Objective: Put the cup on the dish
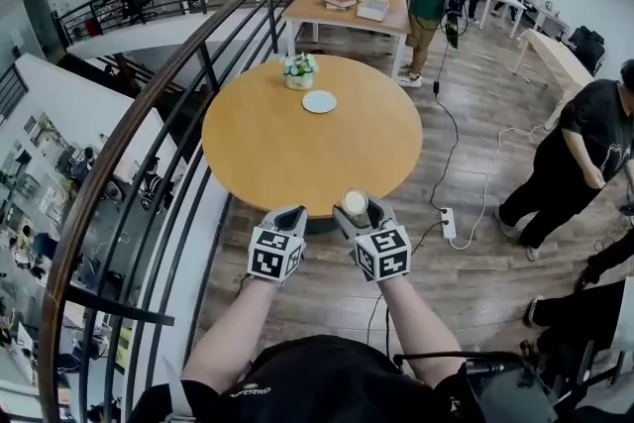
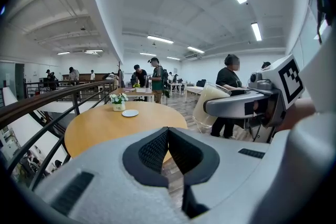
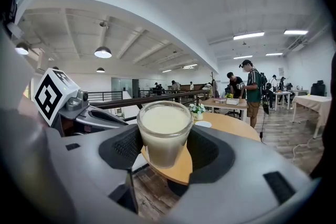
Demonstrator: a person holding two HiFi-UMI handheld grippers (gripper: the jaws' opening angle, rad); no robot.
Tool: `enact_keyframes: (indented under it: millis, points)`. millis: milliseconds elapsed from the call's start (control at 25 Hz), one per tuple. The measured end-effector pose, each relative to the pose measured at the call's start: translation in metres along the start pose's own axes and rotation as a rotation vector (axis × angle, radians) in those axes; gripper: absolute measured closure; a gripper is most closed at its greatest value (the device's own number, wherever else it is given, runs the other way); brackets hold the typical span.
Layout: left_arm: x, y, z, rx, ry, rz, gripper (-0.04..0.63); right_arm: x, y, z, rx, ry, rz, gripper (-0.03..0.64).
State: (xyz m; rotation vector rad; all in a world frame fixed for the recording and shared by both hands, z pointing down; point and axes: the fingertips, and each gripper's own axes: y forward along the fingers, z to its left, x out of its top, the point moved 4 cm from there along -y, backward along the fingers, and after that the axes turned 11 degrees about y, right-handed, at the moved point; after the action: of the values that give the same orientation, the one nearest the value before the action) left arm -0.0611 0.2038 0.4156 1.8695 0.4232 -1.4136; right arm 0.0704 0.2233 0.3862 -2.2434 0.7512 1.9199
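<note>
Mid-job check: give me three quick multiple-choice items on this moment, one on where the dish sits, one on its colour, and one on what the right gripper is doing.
1. Where is the dish?
A. At the near edge, under the cup
B. On the far part of the round table, beside the flower pot
C. On the floor

2. What colour is the dish?
A. White
B. Blue
C. Black

3. What is the state of the right gripper?
A. Open and empty
B. Resting on the dish
C. Shut on the cup

Answers:
1. B: the head view shows the dish next to the flower pot, far from both grippers.
2. A: it shows plain white against the wooden top.
3. C: the right gripper view shows the cup clamped between the two pads, at the table's near edge.
</note>
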Motion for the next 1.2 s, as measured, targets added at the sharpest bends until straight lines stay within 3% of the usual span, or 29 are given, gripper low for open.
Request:
enact_keyframes:
  millis: [520,1200]
  points:
    - [0.012,0.031,-0.035,0.03,0.006,-0.001,0.595,-0.01,-0.022,-0.046,0.009,-0.065,0.03,0.359]
    - [0.017,0.031,-0.045,0.071,0.003,-0.014,0.595,-0.011,-0.026,-0.048,0.065,-0.109,0.05,0.359]
